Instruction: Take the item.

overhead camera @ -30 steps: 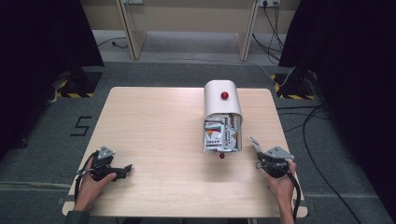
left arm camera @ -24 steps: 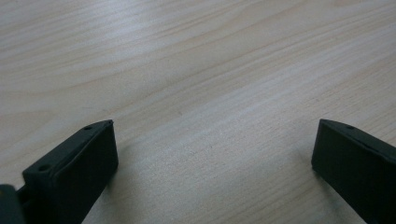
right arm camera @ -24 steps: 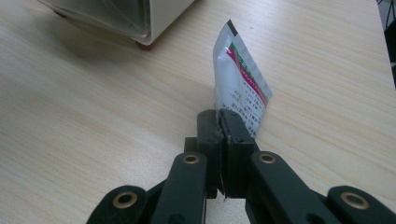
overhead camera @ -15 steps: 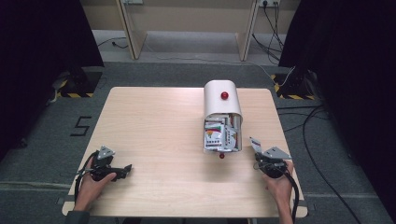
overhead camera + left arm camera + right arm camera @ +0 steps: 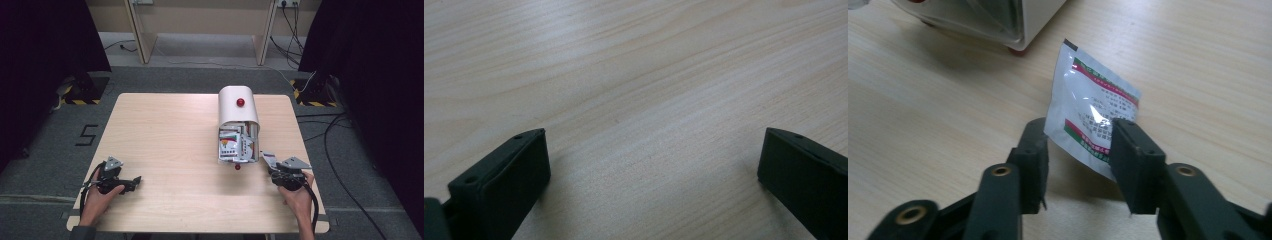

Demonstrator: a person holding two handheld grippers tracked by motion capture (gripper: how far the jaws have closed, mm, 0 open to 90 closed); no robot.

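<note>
A white sachet (image 5: pixel 1093 105) with red and green print stands tilted on the table between the jaws of my right gripper (image 5: pixel 1080 132). Those jaws have just been opening; they stand apart and the pads no longer press on the sachet, which leans near the right one. In the high view the sachet (image 5: pixel 268 159) and the right gripper (image 5: pixel 274 166) sit just right of a white dome-topped dispenser (image 5: pixel 237 107) with a red knob (image 5: pixel 240 102). My left gripper (image 5: pixel 135 181) rests at the front left, open over bare wood (image 5: pixel 651 145).
The dispenser's open front (image 5: pixel 232 145) holds several more sachets, and its corner shows close ahead in the right gripper view (image 5: pixel 998 20). The wooden table (image 5: pixel 165 130) is bare between the two hands. Dark floor and cables surround it.
</note>
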